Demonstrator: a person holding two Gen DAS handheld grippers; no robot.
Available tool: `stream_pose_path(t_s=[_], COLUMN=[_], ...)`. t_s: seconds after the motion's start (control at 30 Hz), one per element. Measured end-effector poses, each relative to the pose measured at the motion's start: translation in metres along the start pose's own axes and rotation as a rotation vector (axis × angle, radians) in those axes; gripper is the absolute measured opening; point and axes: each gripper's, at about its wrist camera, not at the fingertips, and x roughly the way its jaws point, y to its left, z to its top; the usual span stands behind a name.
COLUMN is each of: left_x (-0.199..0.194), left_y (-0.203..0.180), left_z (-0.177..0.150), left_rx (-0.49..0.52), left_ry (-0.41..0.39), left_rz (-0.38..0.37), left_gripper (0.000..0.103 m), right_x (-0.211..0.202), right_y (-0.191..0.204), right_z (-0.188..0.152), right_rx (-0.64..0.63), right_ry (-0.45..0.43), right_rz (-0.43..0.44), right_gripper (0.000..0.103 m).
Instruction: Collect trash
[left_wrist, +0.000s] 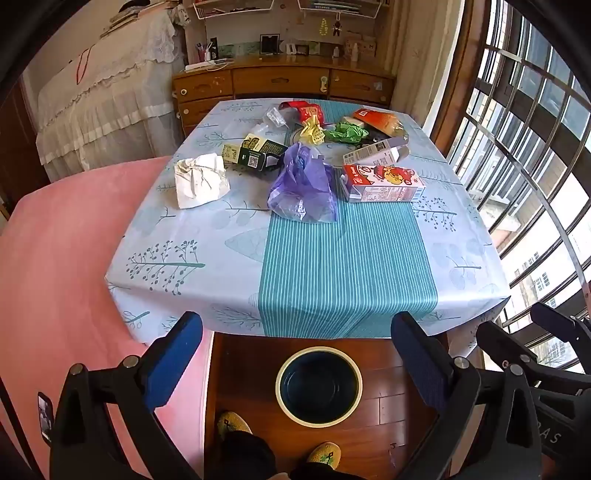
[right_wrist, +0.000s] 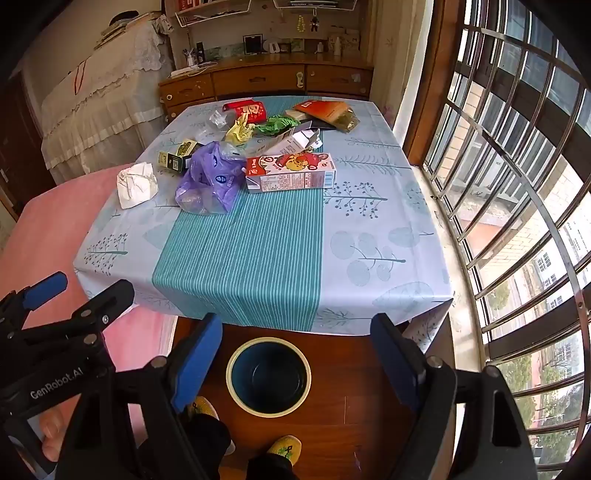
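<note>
Trash lies on the far half of the table (left_wrist: 347, 266): a crumpled white paper (left_wrist: 199, 181), a purple plastic bag (left_wrist: 303, 184), a red and white carton (left_wrist: 382, 182), a dark green box (left_wrist: 255, 151), yellow (left_wrist: 312, 130) and green (left_wrist: 347, 132) paper wads, and red wrappers (left_wrist: 306, 110). A dark bin with a pale rim (left_wrist: 319, 386) stands on the floor in front of the table, also in the right wrist view (right_wrist: 268, 376). My left gripper (left_wrist: 301, 354) is open and empty above the bin. My right gripper (right_wrist: 297, 354) is open and empty beside it.
A pink bed (left_wrist: 66, 251) lies along the table's left. A barred window (left_wrist: 535, 166) runs along the right. A wooden dresser (left_wrist: 280, 85) stands behind the table. The person's feet in yellow slippers (left_wrist: 232, 424) are near the bin.
</note>
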Motion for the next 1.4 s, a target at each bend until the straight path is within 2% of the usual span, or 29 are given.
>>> stream_pose_path(t_s=[0.13,0.23,0.43,1.4], left_x=[0.003,-0.002,-0.006,-0.021], left_y=[0.000,-0.003,0.003,0.006], left_z=[0.000,0.000,-0.003,-0.010], left_rx=[-0.011,-0.009,-0.013,-0.036], left_ry=[0.009,-0.012,-0.017,-0.042], left_rz=[0.002,0.011,-0.014,0.014], left_gripper=[0.100,0.099,0.096,0.095], right_x=[0.000,0.001,-0.006,-0.016], right_y=[0.000,0.000,0.005,0.010], right_z=[-0.001,-0.002,0.001,-0.003], right_rx=[0.005,0.004,-0.008,-0.046], right_ry=[-0.001,-0.002,-0.012,-0.052], right_rz=[0.020,0.020,0.015,0.035], right_gripper=[0.083,0.083,0.083,0.083])
